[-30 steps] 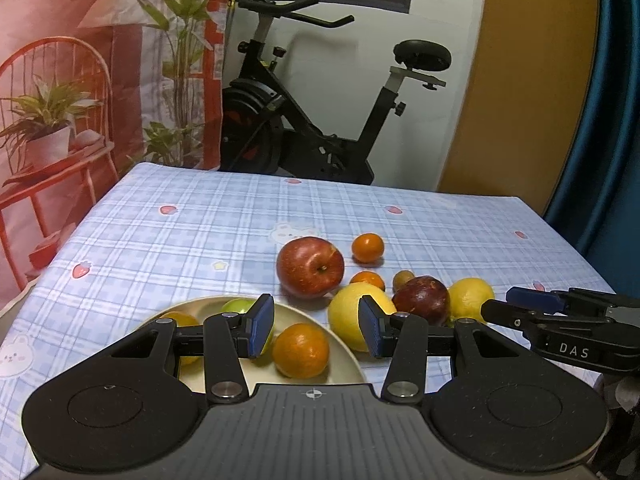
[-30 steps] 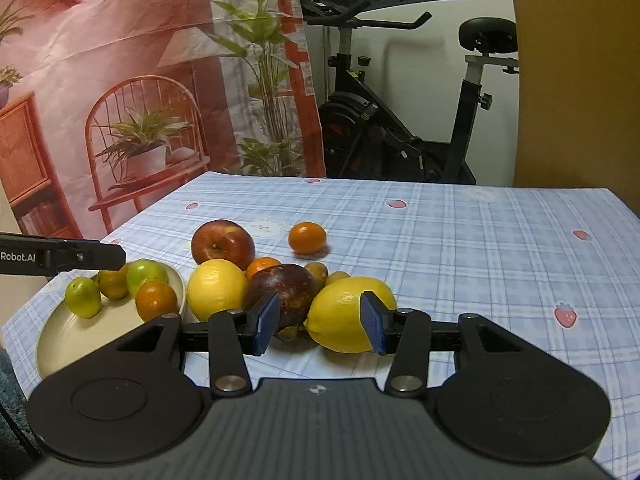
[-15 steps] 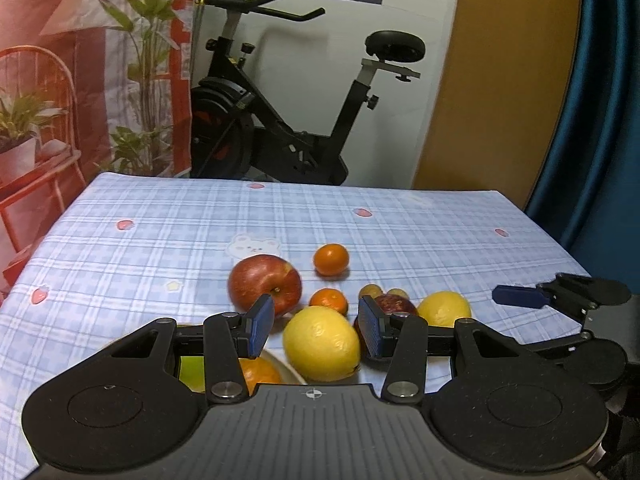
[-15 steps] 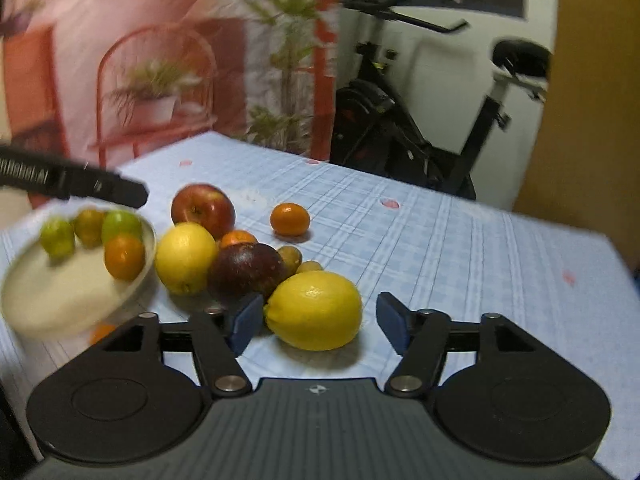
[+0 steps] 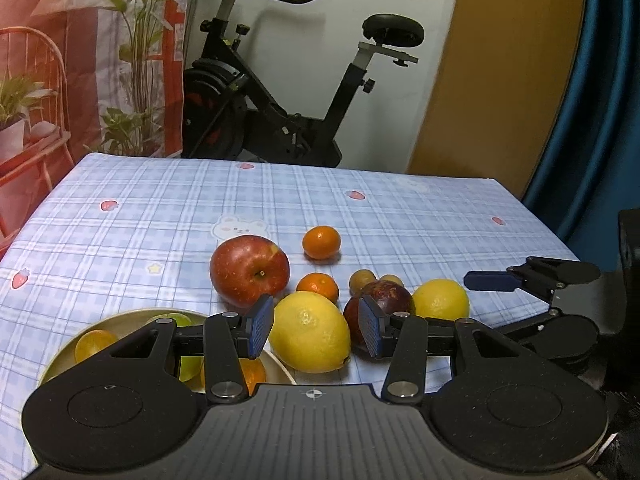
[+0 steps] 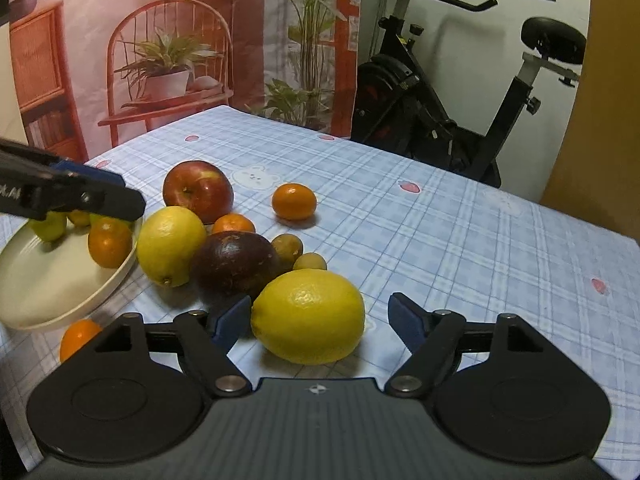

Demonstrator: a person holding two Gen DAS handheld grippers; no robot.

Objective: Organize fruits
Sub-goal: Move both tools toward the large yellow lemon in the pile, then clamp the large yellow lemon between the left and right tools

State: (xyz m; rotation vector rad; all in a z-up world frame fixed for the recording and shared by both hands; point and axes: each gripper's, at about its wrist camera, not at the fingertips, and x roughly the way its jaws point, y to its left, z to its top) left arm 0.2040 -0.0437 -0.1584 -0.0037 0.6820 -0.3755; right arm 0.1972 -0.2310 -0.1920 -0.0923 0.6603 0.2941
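Note:
Loose fruit lies on the checked tablecloth: a red apple [image 5: 250,270], two mandarins [image 5: 321,243], a dark purple fruit [image 6: 234,262], two small brownish fruits [image 6: 286,246] and two lemons. My right gripper [image 6: 318,320] is low over the near lemon [image 6: 308,316]. Its jaws are opening, and the lemon sits between the pads with a gap on the right side. My left gripper [image 5: 315,332] is partly open and empty. It hovers by the cream plate [image 6: 40,300], with the other lemon [image 5: 310,332] just beyond its fingers.
The plate holds small green and orange fruits [image 6: 110,242]. One more orange [image 6: 78,336] lies by the plate near the table's front edge. Bare cloth [image 6: 460,240] stretches to the right and back. An exercise bike [image 5: 280,112] stands beyond the far edge.
The right gripper's jaws have spread wider around the near lemon, and it has rolled and come in lower. The left gripper has swung right, from over the plate toward the other lemon.

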